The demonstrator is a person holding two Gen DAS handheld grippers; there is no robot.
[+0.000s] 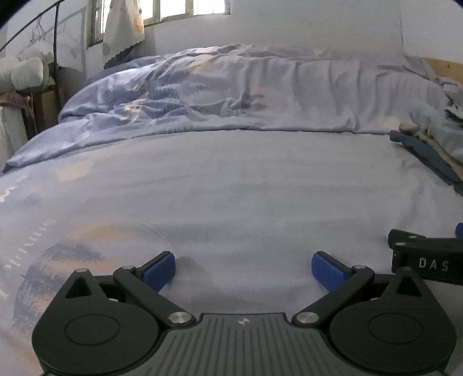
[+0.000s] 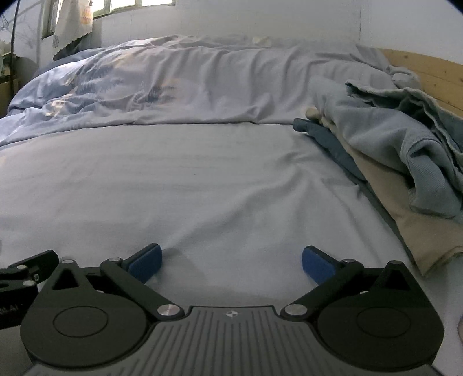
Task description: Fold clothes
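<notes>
A pile of clothes lies on the right side of the bed: a light blue garment (image 2: 405,144) crumpled on top of a beige one (image 2: 416,228) and a darker blue one (image 2: 327,138). The pile's edge shows at the far right of the left wrist view (image 1: 428,150). My left gripper (image 1: 243,270) is open and empty, low over the pale blue bedsheet (image 1: 231,188). My right gripper (image 2: 230,263) is open and empty, low over the sheet (image 2: 173,179), left of the pile. Each gripper's body shows at the edge of the other's view.
A rumpled blue patterned duvet (image 1: 202,92) is bunched across the back of the bed. A wooden headboard (image 2: 428,75) stands at the right behind the pile. A window with a curtain (image 1: 124,26) and a rack with rolled bedding (image 1: 23,72) are at the far left.
</notes>
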